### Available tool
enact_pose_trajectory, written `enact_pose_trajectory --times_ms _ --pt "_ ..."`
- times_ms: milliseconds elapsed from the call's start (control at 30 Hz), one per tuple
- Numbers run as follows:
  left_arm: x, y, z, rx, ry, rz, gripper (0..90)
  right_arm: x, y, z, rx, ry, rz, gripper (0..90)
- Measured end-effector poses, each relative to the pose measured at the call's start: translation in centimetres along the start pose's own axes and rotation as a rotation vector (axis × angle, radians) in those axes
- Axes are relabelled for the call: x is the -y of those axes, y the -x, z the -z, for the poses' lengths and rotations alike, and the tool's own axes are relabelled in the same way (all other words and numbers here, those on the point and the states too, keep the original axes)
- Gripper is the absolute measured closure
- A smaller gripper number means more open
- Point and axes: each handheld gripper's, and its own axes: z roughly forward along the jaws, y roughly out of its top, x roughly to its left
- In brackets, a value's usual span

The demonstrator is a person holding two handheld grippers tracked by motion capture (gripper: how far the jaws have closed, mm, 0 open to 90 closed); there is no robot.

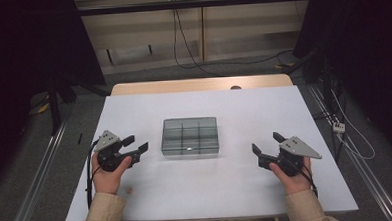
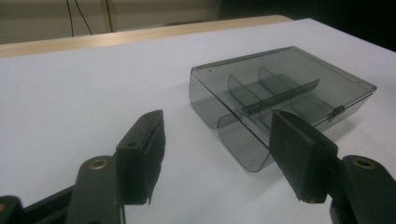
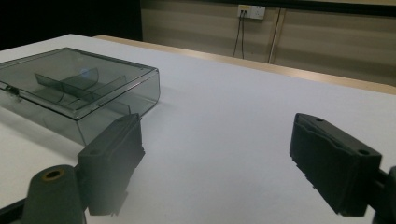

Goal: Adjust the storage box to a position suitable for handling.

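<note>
The white table (image 1: 207, 190) carries one thing worth handling, a smoky clear box (image 1: 190, 136) with its lid down, sitting about mid-table and squarely between the two hands; inside, dividers split it into compartments, and nothing can be made out in them. A small latch (image 1: 189, 150) shows at the middle of the near edge, the side facing the person. The left gripper (image 1: 135, 145) rests low on the table to the box's left, well apart from it, jaws spread with nothing between them; its own view looks across at the box's corner. The right gripper (image 1: 265, 143) sits likewise to the right, also apart, jaws wide and empty, pointed toward the box. This looks like the approach step: both hands are set to close in on the box and neither has touched it. The next move probably calls for one gripper to steady the box by a side wall while the other reaches the latch on the near edge to free the lid
</note>
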Motion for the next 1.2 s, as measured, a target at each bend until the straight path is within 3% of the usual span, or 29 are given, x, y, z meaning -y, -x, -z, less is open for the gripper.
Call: enact_pose_trajectory --times_ms 233,500,900,1067,1200 --pt "-0.7 -0.5 -1.6 -0.007 -0.041 0.020 53.1 -0.4 -0.5 -1.7 -0.016 -0.022 -0.010 26.7" --pt "-1.1 -1.0 -3.3 -0.019 -0.068 0.071 68.1 -0.8 -1.1 -3.4 -0.023 -0.042 -0.009 33.4" --pt "-1.3 -0.8 -5.9 -0.012 -0.163 0.057 85.8 -1.5 -2.4 -5.8 -0.065 -0.080 -0.010 54.5" --pt "-1.6 -0.5 -6.6 0.000 -0.169 0.050 90.0 -1.5 -3.2 -7.0 -0.082 -0.107 -0.011 66.9" --pt "-1.6 -0.1 -7.4 -0.011 -0.190 0.049 90.0 -1.3 -3.6 -7.8 -0.070 -0.130 -0.017 73.7"
